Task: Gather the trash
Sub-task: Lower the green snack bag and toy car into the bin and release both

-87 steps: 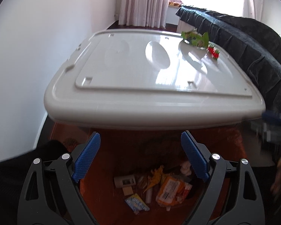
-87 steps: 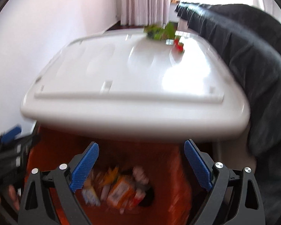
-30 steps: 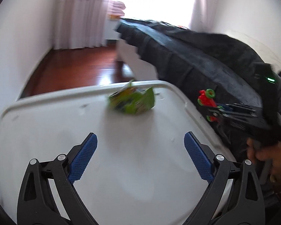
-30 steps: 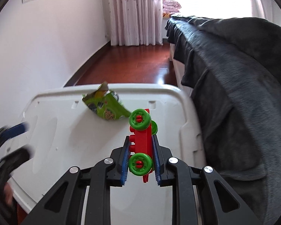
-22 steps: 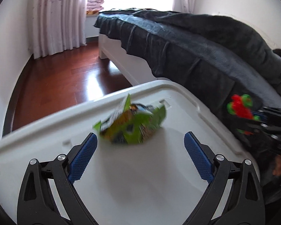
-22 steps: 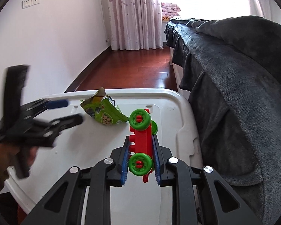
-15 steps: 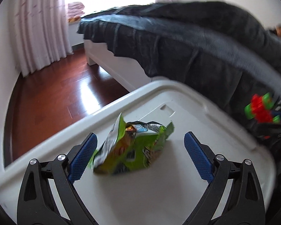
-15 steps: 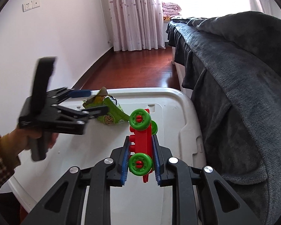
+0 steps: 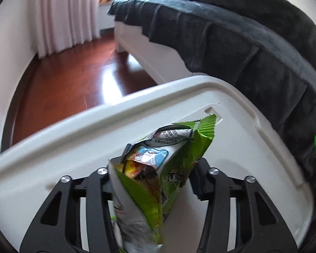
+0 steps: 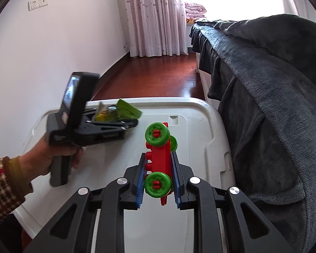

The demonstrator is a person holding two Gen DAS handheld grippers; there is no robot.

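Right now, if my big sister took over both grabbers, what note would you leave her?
Left gripper: shut on the green snack bag, just above the white lid.
Right gripper: shut on the red toy car with green wheels, also over the lid.
Done: both things are picked up.
Left: drop them in the trash. No bin shows in these views, so find it first. Keep both sets of fingers squeezed while moving.
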